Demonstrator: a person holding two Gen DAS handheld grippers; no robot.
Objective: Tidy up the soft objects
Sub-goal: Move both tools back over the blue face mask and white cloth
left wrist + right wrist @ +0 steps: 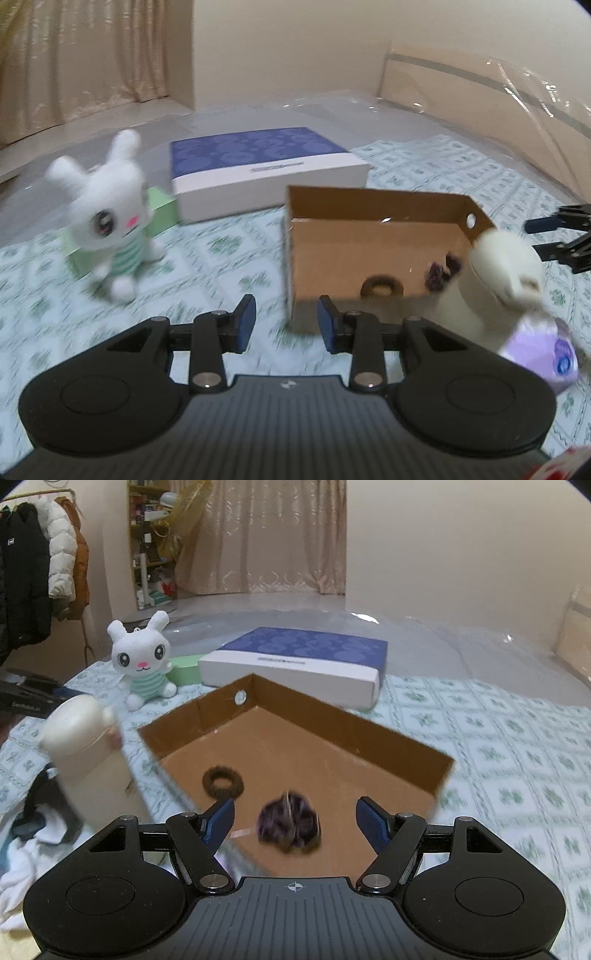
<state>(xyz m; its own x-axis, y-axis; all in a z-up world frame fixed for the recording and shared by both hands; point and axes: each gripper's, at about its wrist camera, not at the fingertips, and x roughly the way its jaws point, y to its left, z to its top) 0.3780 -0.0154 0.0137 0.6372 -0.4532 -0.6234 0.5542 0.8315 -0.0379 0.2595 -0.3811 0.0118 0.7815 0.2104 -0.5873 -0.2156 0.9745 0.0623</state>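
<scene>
An open cardboard box (369, 738) lies on the patterned bedsheet; it also shows in the left wrist view (369, 206). Inside it lie a brown scrunchie (222, 781) and a purple furry scrunchie (290, 825), both seen in the left wrist view too, brown (382, 288) and purple (443, 273). A white plush rabbit (142, 661) sits to the box's left, also in the left wrist view (107, 229). My right gripper (295, 821) is open above the purple scrunchie, holding nothing. My left gripper (286, 323) is open and empty, low before the box's near corner.
A blue and white flat box (266, 170) lies behind the cardboard box, with a green box (159, 210) beside the rabbit. A cream bottle (495, 280) stands at the cardboard box's side, also in the right wrist view (85, 746). A purple object (546, 350) lies by it. Clothes (33, 834) lie at left.
</scene>
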